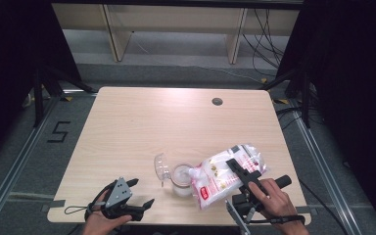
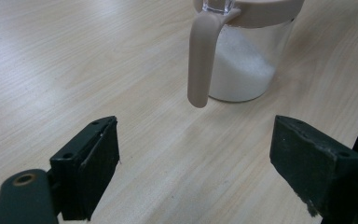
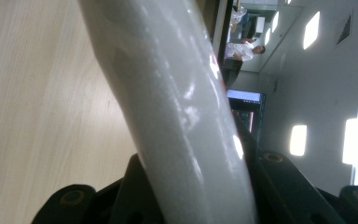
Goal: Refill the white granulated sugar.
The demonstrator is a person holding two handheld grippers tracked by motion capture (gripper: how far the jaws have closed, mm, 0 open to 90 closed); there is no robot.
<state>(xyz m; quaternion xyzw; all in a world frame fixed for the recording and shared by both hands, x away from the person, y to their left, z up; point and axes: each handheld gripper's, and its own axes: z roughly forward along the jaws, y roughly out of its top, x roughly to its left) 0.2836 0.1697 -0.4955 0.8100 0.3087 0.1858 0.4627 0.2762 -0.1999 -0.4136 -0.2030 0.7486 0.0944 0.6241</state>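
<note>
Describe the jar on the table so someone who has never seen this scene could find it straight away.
Start at the light wooden table and go to its near edge, between the two grippers. There stands a clear jar partly filled with white powder, its domed lid flipped open. Unlike the soft white bag tipped against it, the jar is rigid, transparent, and has a beige handle.

High view looks down across the whole table [image 1: 176, 117], left gripper view sits low and close facing the jar [image 2: 242, 56], right gripper view presses against the bag [image 3: 177, 116], all sharing that jar-and-bag corner.
</note>
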